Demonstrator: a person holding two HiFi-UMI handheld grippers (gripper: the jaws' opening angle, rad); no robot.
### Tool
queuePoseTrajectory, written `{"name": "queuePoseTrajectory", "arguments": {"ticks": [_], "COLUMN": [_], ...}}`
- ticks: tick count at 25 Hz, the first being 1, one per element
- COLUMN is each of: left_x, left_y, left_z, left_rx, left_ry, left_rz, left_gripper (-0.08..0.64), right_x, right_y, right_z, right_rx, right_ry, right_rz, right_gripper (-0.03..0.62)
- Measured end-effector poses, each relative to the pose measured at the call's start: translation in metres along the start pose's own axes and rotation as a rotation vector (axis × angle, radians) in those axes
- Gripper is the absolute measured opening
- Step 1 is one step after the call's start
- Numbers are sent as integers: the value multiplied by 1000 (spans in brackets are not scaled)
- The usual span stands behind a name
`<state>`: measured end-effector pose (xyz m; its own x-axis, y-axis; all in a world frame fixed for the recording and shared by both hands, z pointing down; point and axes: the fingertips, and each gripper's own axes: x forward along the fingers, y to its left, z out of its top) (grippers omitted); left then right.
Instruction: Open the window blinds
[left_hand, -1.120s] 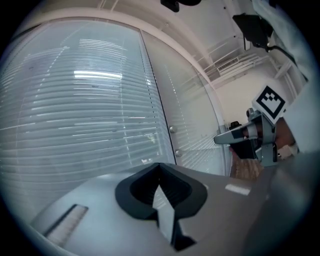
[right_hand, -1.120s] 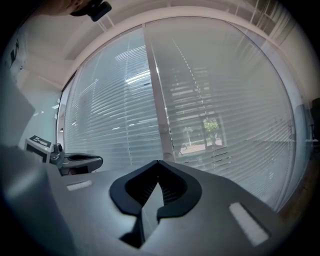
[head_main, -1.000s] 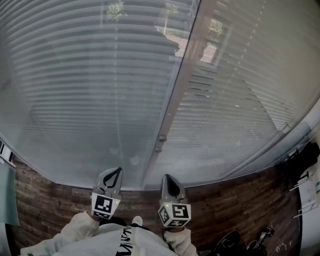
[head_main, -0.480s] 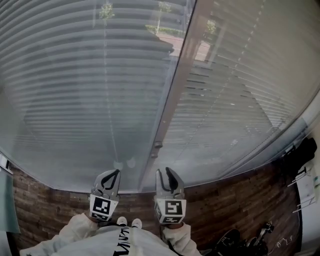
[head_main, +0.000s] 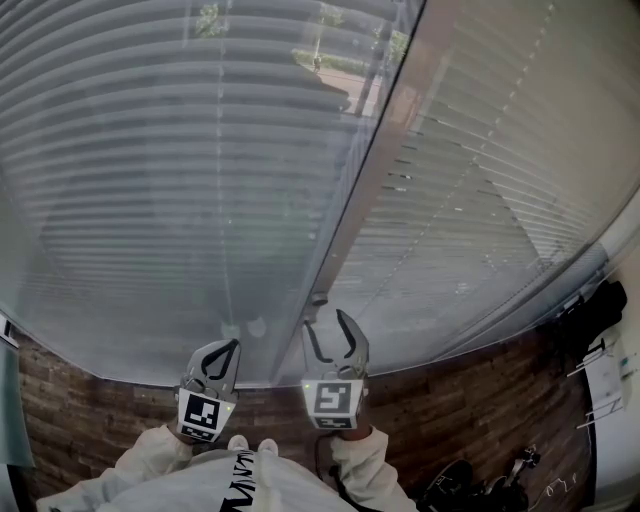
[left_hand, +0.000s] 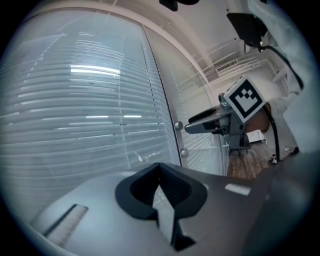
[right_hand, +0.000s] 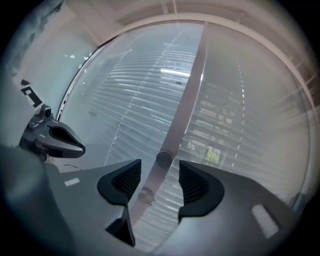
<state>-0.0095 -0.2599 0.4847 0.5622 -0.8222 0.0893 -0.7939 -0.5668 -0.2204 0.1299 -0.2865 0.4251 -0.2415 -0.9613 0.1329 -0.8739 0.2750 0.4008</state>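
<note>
- The left blind (head_main: 150, 170) hangs ahead of the left gripper (head_main: 228, 352) and to its left. It is fully lowered, and trees show through the slats at the top (I cannot tell any change in slat tilt from a second ago).
- The left gripper has its jaws pressed together with nothing between them. It points at the blind's bottom edge, much where it was before.
- Its marker cube (head_main: 203, 413) bears a black-and-white square pattern.
- Behind both grippers is the person's white top (head_main: 190, 480). The dark print (head_main: 243, 492) on it is cut by the frame edge and unreadable.
- The window post (head_main: 375, 160) rises just ahead of the right gripper (head_main: 328, 325). Two round knobs (right_hand: 164, 159) on it line up with the gap between that gripper's jaws, untouched.
- The right gripper was closed a second ago. Its jaws have just been opening and now stand wide, gripping nothing.
- It has also rolled, so its cube (head_main: 333, 398) now faces the head camera squarely, and it sits nearer the knobs.
- The right blind (head_main: 480, 200) hangs beyond the post, to the right gripper's right.
</note>
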Motion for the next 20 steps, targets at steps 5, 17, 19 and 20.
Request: {"name": "queuePoseTrajectory", "arguments": {"ticks": [5,17,19,20], "left_x": [4,8,7,7], "left_y": [0,2,2,3], "left_z": [-4,-6,-8,-8], "left_rx": [-13,-31,-29,-28], "left_ry": [9,15,15,15], "left_rz": [-7,-4,-3,-1], "left_gripper": [0,0,0,0], "right_x": [18,28,28,28], "right_y": [2,-4,-6,-7], "right_z": [-2,6,9,10], "right_rx": [-200,-376,-380,-377], "right_ry": [59,84,78,73], "right_rz": [-6,-42,-57,-66], "right_gripper": [225,224,213,198]}}
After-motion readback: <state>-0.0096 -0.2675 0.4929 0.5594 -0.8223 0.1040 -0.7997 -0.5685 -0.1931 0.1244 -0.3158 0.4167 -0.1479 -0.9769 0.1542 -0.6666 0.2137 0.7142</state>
